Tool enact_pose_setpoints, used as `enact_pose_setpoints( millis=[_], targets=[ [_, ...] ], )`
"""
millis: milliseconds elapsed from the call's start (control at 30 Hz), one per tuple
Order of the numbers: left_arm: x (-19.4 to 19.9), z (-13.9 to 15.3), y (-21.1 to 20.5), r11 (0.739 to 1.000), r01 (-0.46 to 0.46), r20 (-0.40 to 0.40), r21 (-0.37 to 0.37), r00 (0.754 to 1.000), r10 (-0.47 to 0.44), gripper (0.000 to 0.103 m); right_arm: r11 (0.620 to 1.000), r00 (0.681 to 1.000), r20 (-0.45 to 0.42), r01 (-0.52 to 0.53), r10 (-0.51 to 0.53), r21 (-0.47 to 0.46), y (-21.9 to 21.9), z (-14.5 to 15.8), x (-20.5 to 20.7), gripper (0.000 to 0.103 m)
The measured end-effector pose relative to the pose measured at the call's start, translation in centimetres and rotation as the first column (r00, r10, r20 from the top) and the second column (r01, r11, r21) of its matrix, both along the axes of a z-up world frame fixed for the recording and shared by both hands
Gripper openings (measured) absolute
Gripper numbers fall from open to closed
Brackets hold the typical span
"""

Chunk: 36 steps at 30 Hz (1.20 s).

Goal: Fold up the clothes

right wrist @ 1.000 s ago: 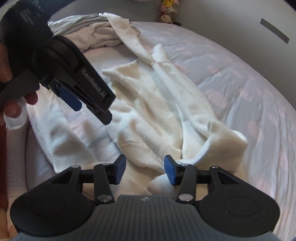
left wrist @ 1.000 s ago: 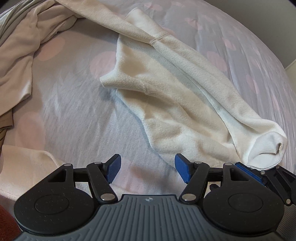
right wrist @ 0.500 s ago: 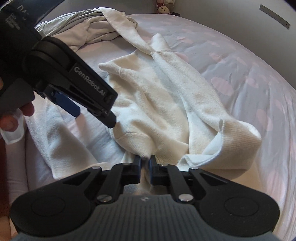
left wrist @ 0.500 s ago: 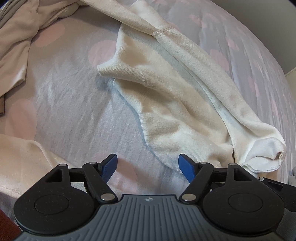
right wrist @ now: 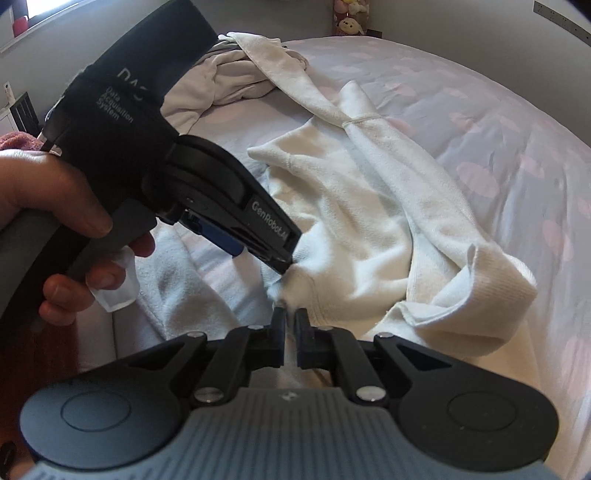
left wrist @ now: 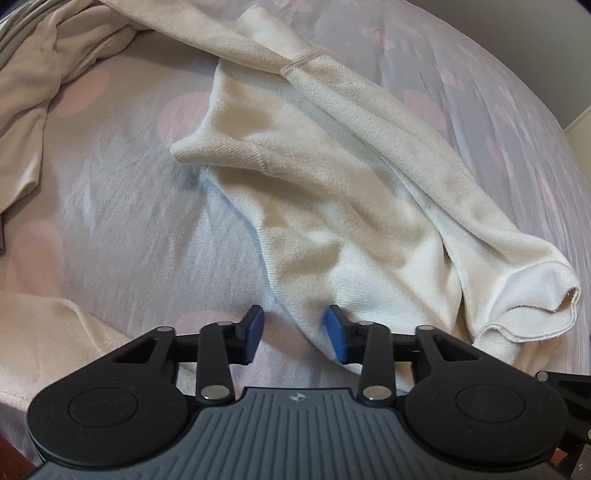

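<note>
Jaws of my right gripper [right wrist: 290,314] pinch the hem of the cream knitted sweater [right wrist: 369,206] on the spotted lilac bed [right wrist: 498,140]; my left gripper [left wrist: 291,323] straddles that hem, jaws half-open.

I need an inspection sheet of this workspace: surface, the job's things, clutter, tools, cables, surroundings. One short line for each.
Surface: bed sheet, pale lilac with pink blotches, lightly wrinkled.
Job's things: white sweater lies crumpled across the sheet, one cuff open toward the camera.
Clutter: beige garment heaped at the far left; another pale cloth at the near left edge.
Tools: left tool open, its pads either side of the sweater's near edge; right tool shut on the sweater's edge. A hand holds the left tool.
Cables: nothing seen.
Surroundings: grey wall behind the bed, soft toys at its far end.
</note>
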<state>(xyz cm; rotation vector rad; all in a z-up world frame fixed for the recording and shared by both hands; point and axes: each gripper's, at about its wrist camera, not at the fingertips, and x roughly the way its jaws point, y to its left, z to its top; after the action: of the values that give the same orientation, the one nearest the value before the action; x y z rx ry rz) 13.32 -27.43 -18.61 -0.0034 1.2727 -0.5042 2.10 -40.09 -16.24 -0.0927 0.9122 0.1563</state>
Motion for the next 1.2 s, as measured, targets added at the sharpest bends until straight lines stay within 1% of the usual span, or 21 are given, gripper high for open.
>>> enact_pose_setpoints(
  millis=[33, 100, 133, 167, 200, 300, 400, 433, 500, 533, 567, 600, 667, 733, 833, 900, 967, 1033, 1133, 1200],
  targets=[
    [0.0, 0.0, 0.0, 1.000, 0.003, 0.004, -0.001, 1.000, -0.003, 0.022, 1.000, 1.000, 0.003, 0.004, -0.004, -0.016, -0.1, 0.2, -0.1, 0.015],
    [-0.1, 0.0, 0.0, 1.000, 0.010, 0.013, -0.003, 1.000, -0.010, 0.013, 0.999, 1.000, 0.009, 0.012, -0.011, -0.049, -0.3, 0.6, -0.2, 0.022],
    [-0.1, 0.1, -0.1, 1.000, 0.013, 0.017, -0.004, 1.000, -0.013, 0.012, 0.998, 1.000, 0.012, 0.015, -0.015, -0.065, -0.4, 0.8, -0.2, 0.033],
    [-0.2, 0.1, -0.1, 1.000, 0.016, 0.022, -0.005, 1.000, -0.016, 0.010, 0.996, 1.000, 0.018, 0.020, -0.019, -0.083, -0.6, 1.0, -0.3, 0.038],
    [-0.2, 0.1, -0.1, 1.000, 0.020, 0.026, -0.005, 0.999, -0.019, 0.008, 0.995, 0.999, 0.026, 0.027, -0.025, -0.101, -0.9, 1.3, -0.4, 0.039],
    [-0.2, 0.3, 0.2, 1.000, 0.011, 0.017, -0.029, 1.000, -0.010, 0.007, 0.991, 0.998, 0.043, 0.046, -0.041, -0.126, -1.5, 2.0, -0.4, 0.041],
    [0.0, 0.6, 1.0, 0.998, -0.018, -0.022, -0.065, 1.000, 0.017, 0.008, 0.987, 0.997, 0.059, 0.065, -0.056, -0.144, -2.1, 2.6, -0.5, 0.046],
    [0.1, 0.8, 1.4, 0.996, -0.030, -0.045, -0.082, 0.999, 0.027, 0.010, 0.986, 0.996, 0.065, 0.071, -0.062, -0.151, -2.3, 2.8, -0.6, 0.048],
    [0.3, 1.0, 1.9, 0.993, -0.060, -0.084, -0.101, 0.995, 0.052, 0.030, 0.983, 0.995, 0.076, 0.083, -0.072, -0.163, -2.7, 3.2, -0.7, 0.053],
    [0.4, 1.3, 2.3, 0.992, -0.077, -0.095, -0.103, 0.993, 0.067, 0.036, 0.982, 0.994, 0.081, 0.090, -0.077, -0.169, -2.9, 3.4, -0.7, 0.054],
    [0.4, 1.6, 2.7, 0.991, -0.089, -0.098, -0.105, 0.992, 0.079, 0.046, 0.980, 0.993, 0.086, 0.095, -0.081, -0.173, -3.0, 3.6, -0.7, 0.055],
    [0.4, 1.8, 2.9, 0.990, -0.098, -0.097, -0.106, 0.991, 0.087, 0.049, 0.980, 0.992, 0.093, 0.099, -0.084, -0.173, -3.1, 3.6, -0.8, 0.055],
    [0.4, 2.0, 3.2, 0.988, -0.109, -0.111, -0.111, 0.989, 0.097, 0.050, 0.980, 0.990, 0.110, 0.109, -0.092, -0.169, -3.4, 3.9, -0.9, 0.058],
    [0.4, 1.6, 3.1, 0.984, -0.120, -0.152, -0.129, 0.983, 0.100, 0.053, 0.979, 0.988, 0.124, 0.116, -0.096, -0.168, -3.5, 3.9, -0.9, 0.060],
    [0.1, 0.8, 2.4, 0.986, -0.115, -0.176, -0.121, 0.980, 0.092, 0.053, 0.974, 0.986, 0.135, 0.121, -0.096, -0.191, -3.6, 3.7, -0.6, 0.062],
    [0.1, 0.3, 1.7, 0.988, -0.109, -0.174, -0.108, 0.981, 0.090, 0.053, 0.965, 0.986, 0.144, 0.119, -0.087, -0.232, -3.6, 3.5, -0.5, 0.062],
    [0.3, 0.1, 1.1, 0.987, -0.111, -0.165, -0.113, 0.982, 0.091, 0.053, 0.960, 0.986, 0.146, 0.112, -0.076, -0.256, -3.8, 3.2, -0.2, 0.063],
    [0.5, -0.2, 0.5, 0.987, -0.112, -0.157, -0.118, 0.983, 0.093, 0.054, 0.956, 0.986, 0.147, 0.112, -0.074, -0.272, -4.1, 2.8, 0.2, 0.064],
    [0.8, -0.5, -0.3, 0.985, -0.114, -0.145, -0.126, 0.985, 0.096, 0.054, 0.947, 0.986, 0.145, 0.124, -0.084, -0.297, -5.0, 1.8, 1.2, 0.067],
    [1.0, -0.7, -0.9, 0.985, -0.115, -0.136, -0.131, 0.986, 0.097, 0.054, 0.945, 0.986, 0.140, 0.133, -0.094, -0.299, -5.8, 1.1, 2.2, 0.067]
  ],
)
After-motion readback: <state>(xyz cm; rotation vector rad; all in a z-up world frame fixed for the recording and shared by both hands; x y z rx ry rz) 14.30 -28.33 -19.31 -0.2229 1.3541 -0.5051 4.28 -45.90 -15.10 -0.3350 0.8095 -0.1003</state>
